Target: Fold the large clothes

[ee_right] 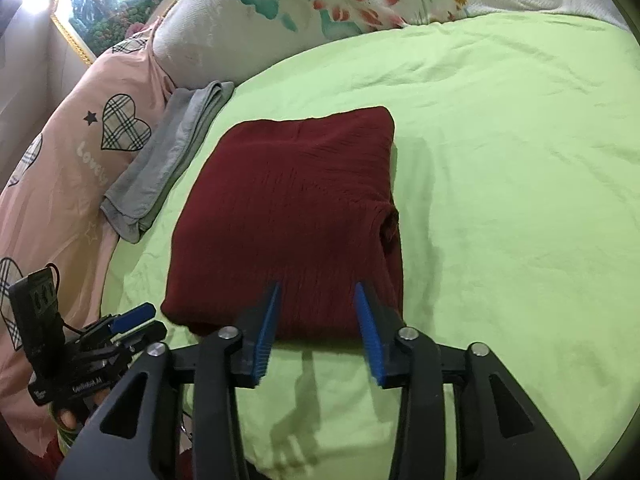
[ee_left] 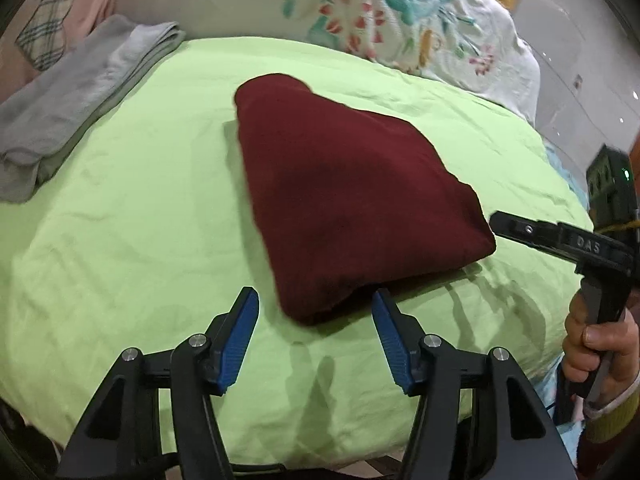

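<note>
Progress: dark red garment (ee_left: pixel 344 200) lies folded into a compact bundle mid-bed on green sheet (ee_left: pixel 140 240) | left gripper (ee_left: pixel 314 300) jaws apart, empty, at bundle's 6 o'clock corner | right gripper (ee_right: pixel 318 292) jaws apart over near edge, not pinching | grey folded cloth (ee_right: pixel 172 156) at 10 o'clock | left: likely only tidying or stacking.

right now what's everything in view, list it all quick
folded garment: one, dark red, middle of the sheet, nearest both grippers
folded cloth: one, grey, left of the garment by the pink bedding
sheet: one, light green, covers the bed
floral quilt: one, white with teal and red flowers, far side
pink bedding: one, pink with plaid hearts, left edge
framed picture: one, gold frame, on the wall
left gripper: jaws open, empty
right gripper: jaws open, empty
hand: one, holding the right gripper's handle
</note>
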